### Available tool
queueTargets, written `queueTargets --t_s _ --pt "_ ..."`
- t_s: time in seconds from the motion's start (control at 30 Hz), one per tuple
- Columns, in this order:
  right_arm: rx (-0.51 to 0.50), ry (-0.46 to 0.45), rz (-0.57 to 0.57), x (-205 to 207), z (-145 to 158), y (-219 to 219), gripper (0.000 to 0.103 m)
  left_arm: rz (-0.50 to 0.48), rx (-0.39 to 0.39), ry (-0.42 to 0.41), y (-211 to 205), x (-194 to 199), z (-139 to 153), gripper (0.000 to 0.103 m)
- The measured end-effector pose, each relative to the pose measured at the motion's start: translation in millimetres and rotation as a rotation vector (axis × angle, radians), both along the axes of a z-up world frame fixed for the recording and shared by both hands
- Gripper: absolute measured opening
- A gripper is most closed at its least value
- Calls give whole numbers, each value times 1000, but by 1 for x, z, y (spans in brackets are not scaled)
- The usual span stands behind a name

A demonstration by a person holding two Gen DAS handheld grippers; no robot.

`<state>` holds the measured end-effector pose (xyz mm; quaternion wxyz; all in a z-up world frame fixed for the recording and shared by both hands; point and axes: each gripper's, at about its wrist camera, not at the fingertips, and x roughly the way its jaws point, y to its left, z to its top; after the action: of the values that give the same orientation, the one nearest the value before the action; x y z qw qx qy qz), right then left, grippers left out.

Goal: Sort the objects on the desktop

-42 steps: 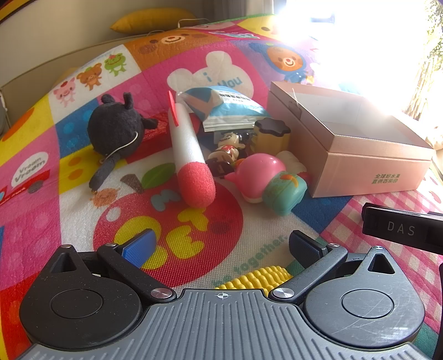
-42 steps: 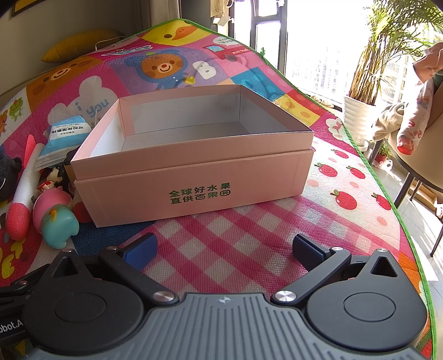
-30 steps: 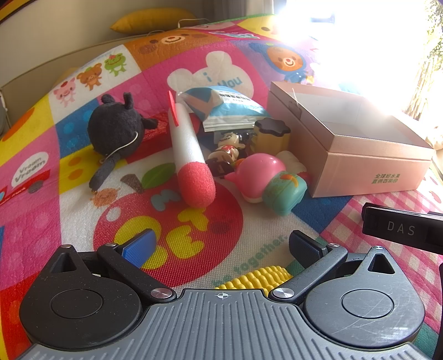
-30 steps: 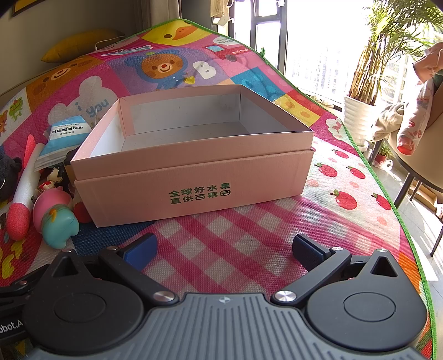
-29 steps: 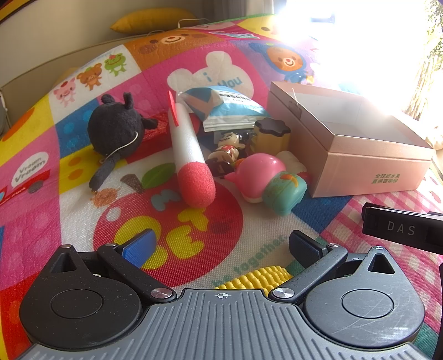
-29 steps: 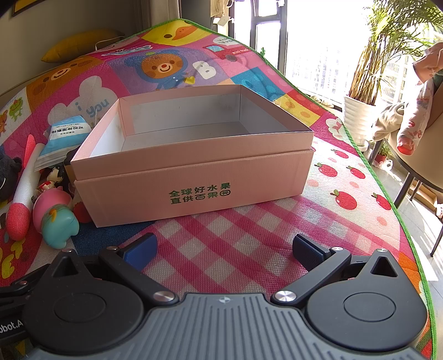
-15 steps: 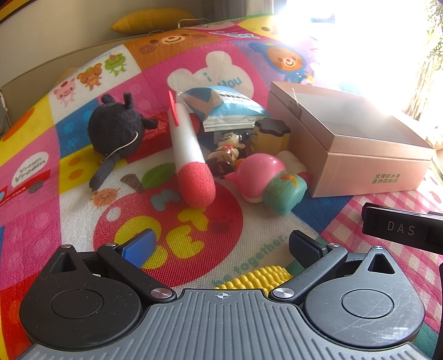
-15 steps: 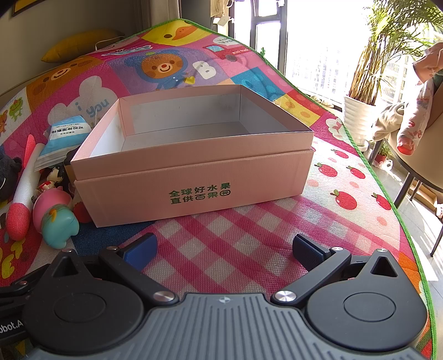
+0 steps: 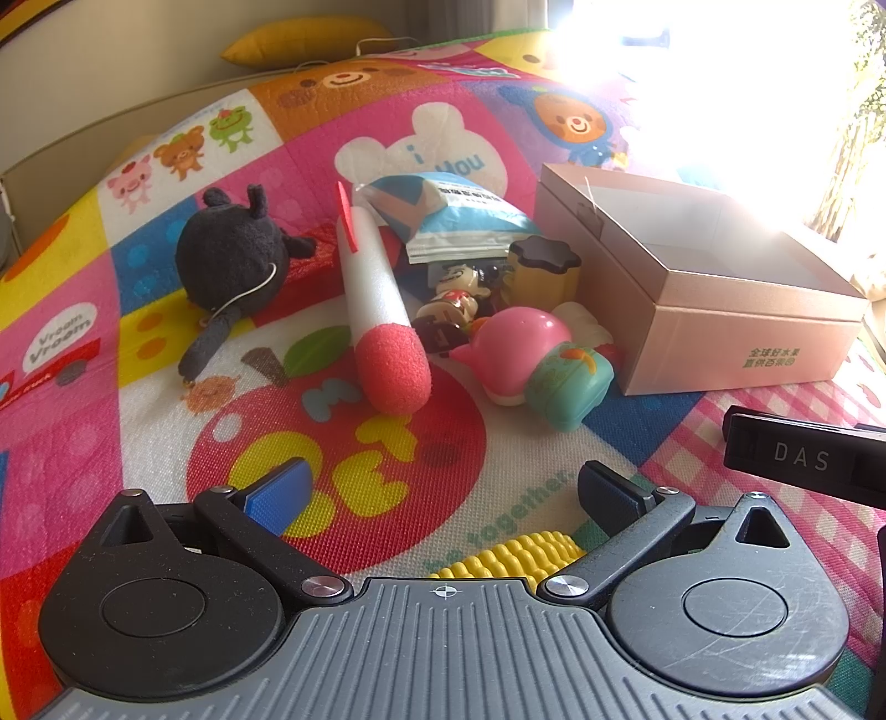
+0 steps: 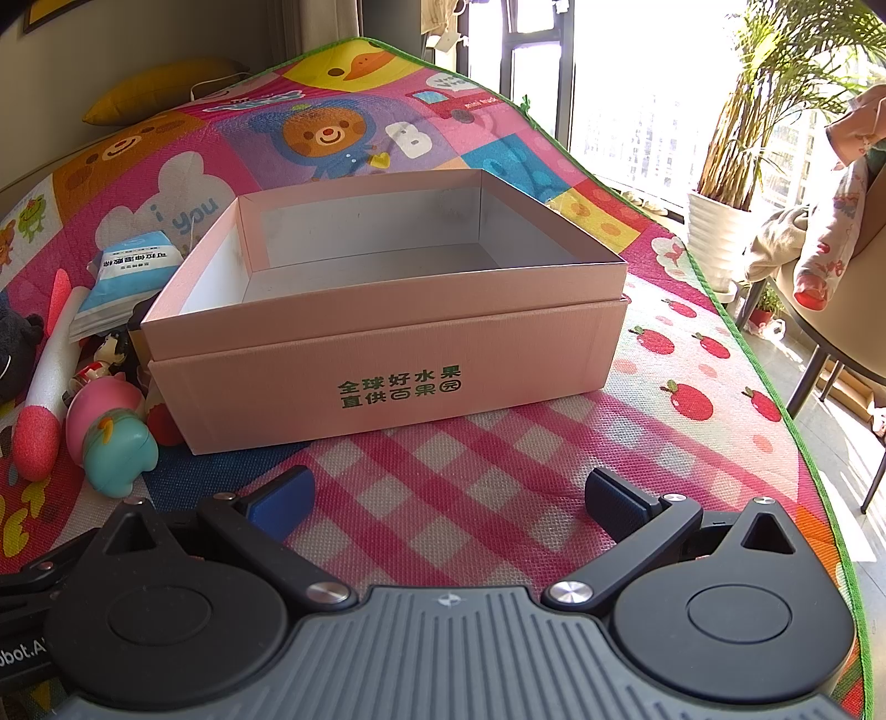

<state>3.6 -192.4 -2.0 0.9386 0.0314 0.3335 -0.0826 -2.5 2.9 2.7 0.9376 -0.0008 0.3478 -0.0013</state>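
An open, empty pink cardboard box stands on a colourful play mat; it also shows in the left wrist view. Left of it lies a pile of toys: a black plush, a white foam rocket with a red tip, a blue-white packet, a small figurine, a tan jar with a dark lid and a pink-and-teal toy. A yellow toy corn lies just under my left gripper, which is open and empty. My right gripper is open and empty before the box.
The mat's green edge runs along the right, with floor, a potted plant and a chair beyond. A yellow cushion lies at the back. Part of the right gripper's body shows at the left view's right side.
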Motion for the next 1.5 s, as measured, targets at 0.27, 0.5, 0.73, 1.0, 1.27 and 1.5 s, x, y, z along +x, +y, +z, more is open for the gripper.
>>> queueTargets --t_s 0.27,0.5,0.73,1.0,1.27,1.5 --pt "-5 2 0 3 5 5 103 -1 -5 0 1 -1 2 103" --pt "9 47 100 -1 10 3 103 -11 13 13 -1 -4 4 103" --pt "-11 55 182 -32 11 2 103 -49 12 41 2 -17 5 103" --pt "-9 63 247 -44 11 -4 103 -27 14 45 9 -44 7 103" --pt "-23 25 328 -55 9 -8 103 50 -21 0 34 -58 8 103" --pt "-94 -117 521 -65 31 24 96 147 -89 -48 76 -60 19 103"
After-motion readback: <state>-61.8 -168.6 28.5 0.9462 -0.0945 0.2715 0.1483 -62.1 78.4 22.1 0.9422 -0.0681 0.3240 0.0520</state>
